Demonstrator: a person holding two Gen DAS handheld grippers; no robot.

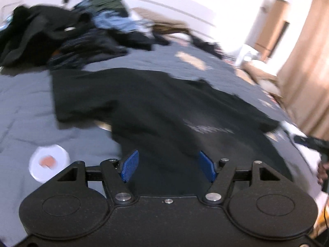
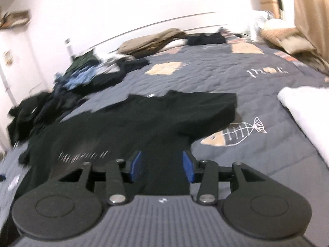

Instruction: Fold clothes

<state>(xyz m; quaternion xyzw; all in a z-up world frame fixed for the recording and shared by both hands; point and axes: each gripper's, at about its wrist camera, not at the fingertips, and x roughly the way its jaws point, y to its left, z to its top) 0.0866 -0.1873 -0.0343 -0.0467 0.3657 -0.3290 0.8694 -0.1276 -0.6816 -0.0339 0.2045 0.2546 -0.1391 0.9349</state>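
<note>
Both grippers, left gripper [image 1: 167, 165] wide & right gripper [image 2: 162, 165] partly open, hold nothing over black tee [image 1: 156, 103] spread flat on bed [image 2: 226, 74], prob ready for folding.

Black T-shirt [image 2: 144, 121], faint white lettering across front. Grey quilted bedspread [image 2: 236, 78] with tan patches and white-outlined fish skeleton motif [image 2: 236, 133]. Clothes pile [image 1: 67, 39] mostly black, bit of light blue, dark green. White folded cloth [image 2: 308, 111]. Blue gripper pads [image 1: 130, 165]. White disc [image 1: 49, 162], orange centre. Tan curtain [image 1: 308, 61].
</note>
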